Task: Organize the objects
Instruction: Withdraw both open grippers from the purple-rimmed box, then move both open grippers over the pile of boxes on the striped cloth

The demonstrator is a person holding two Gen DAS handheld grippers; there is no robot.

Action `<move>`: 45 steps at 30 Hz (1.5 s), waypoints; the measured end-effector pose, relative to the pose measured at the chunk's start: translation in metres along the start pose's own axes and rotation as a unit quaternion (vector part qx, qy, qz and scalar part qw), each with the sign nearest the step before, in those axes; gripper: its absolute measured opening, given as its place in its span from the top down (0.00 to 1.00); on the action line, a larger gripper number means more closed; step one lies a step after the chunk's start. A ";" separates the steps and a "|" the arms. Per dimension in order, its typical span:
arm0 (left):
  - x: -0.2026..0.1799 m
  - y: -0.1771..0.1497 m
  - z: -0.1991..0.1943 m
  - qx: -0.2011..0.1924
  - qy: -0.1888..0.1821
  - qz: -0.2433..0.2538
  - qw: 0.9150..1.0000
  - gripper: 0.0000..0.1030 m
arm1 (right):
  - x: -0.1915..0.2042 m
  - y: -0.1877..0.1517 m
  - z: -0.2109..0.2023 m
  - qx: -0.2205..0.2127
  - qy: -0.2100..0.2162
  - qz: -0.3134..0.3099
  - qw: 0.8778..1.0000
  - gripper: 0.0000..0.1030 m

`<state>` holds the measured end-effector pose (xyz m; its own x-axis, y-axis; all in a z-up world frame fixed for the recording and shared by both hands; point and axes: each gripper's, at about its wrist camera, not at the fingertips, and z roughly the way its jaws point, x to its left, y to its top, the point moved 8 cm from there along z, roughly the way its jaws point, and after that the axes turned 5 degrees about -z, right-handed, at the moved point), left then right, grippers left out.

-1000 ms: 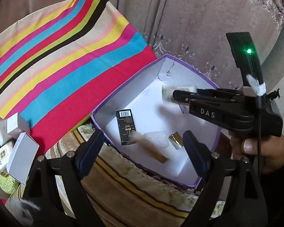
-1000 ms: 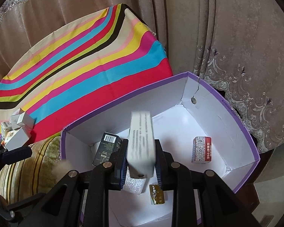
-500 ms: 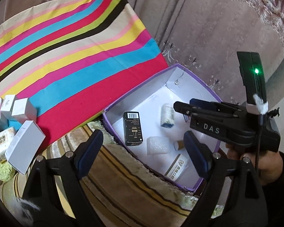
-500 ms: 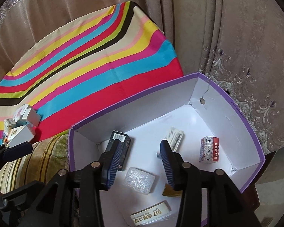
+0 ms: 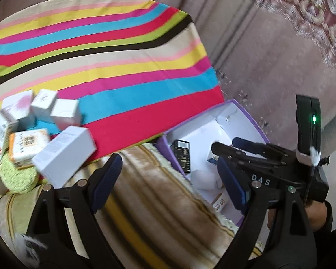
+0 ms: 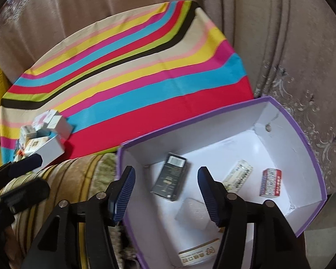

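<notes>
A long pale carton (image 6: 237, 174) lies flat on the white floor of the purple-rimmed box (image 6: 298, 121), just past the right-hand fingertip of the right gripper (image 6: 165, 192). It is not between the fingers and nothing touches it. Those jaws are opening, with only the box floor showing in the gap. A black carton (image 6: 170, 179) with a barcode lies in that gap, farther down on the box floor, and a foam block (image 6: 192, 213) sits nearer the camera, close to the right-hand finger. A small red and white carton (image 6: 271, 181) rests beside the pale one, towards the far wall. A flat cream packet (image 6: 199, 253) lies at the near edge of the box.

The left gripper (image 5: 168, 179) hangs over a brown striped rug (image 5: 150, 201) just beside the box, its fingers wide apart and holding nothing. To its left, on the striped cloth (image 5: 114, 71), is a huddle of small boxes: a white carton (image 5: 65, 154) lying on its side, an orange packet (image 5: 29, 145), several little white cubes (image 5: 56, 109) and a round green pad (image 5: 18, 174). A hand (image 5: 311, 215) grips the handle of the right gripper at the edge of the left camera's view. Beige curtains (image 6: 280, 22) hang behind everything.
</notes>
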<state>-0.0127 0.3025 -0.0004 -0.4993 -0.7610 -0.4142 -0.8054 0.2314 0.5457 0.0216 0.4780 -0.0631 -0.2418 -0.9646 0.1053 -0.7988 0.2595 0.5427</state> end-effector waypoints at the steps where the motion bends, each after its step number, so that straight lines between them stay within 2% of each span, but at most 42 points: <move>1: 0.005 0.000 -0.004 -0.004 0.002 -0.007 1.000 0.14 | 0.005 0.001 0.000 0.001 0.003 -0.005 1.000 0.42; 17: 0.091 -0.008 -0.064 -0.064 0.036 -0.109 0.991 0.14 | 0.073 0.004 0.007 0.017 0.038 -0.072 0.997 0.35; 23: 0.118 -0.014 -0.081 -0.075 0.045 -0.137 0.987 0.14 | 0.104 0.009 0.005 0.012 0.077 -0.100 0.992 0.28; 30: 0.147 -0.021 -0.096 -0.085 0.064 -0.161 0.981 0.14 | 0.154 0.010 0.008 0.019 0.144 -0.152 0.978 0.19; 35: 0.165 -0.025 -0.103 -0.090 0.072 -0.181 0.977 0.14 | 0.177 0.006 0.017 0.041 0.185 -0.175 0.966 0.18; 45: 0.188 -0.029 -0.111 -0.095 0.082 -0.202 0.971 0.14 | 0.205 0.011 0.035 0.056 0.191 -0.231 0.952 0.14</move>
<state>-0.0473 0.0858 -0.0134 -0.0848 -0.8562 -0.5096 -0.8443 -0.2099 0.4931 -0.0561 0.2847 -0.0651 0.3509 -0.9182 0.1838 -0.8301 -0.2142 0.5149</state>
